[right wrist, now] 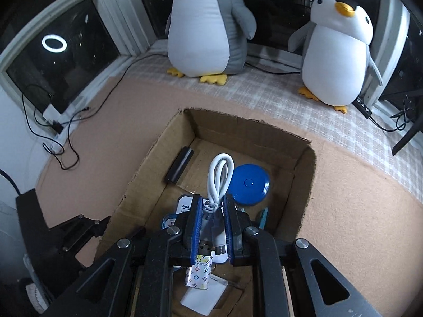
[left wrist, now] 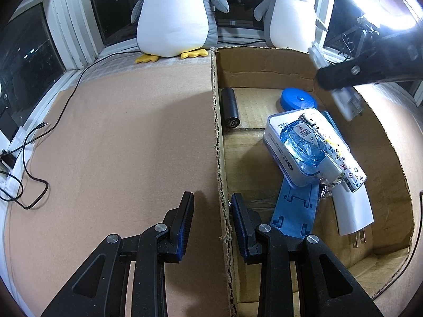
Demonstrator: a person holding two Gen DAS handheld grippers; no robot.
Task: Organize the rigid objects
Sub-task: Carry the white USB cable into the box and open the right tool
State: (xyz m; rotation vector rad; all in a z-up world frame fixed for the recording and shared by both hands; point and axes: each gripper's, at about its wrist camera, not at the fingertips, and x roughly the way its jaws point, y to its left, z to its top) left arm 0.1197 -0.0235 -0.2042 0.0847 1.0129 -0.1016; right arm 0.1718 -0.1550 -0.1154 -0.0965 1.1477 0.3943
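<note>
1. A coiled white cable (right wrist: 220, 177) hung pinched over the cardboard box (right wrist: 304, 182).
2. A black cylinder (left wrist: 229, 108) lay at the box's ten o'clock.
3. A blue disc (right wrist: 249, 182) lay flat at one o'clock.

A tan felt mat (left wrist: 119, 137) covers the window-ledge surface — the cardboard box (right wrist: 304, 182) sits directly on it. Behind the box, on a pale checked cloth (right wrist: 264, 89), stand two plush penguins (right wrist: 203, 26) — black cables (left wrist: 34, 142) trail left of the box.
</note>
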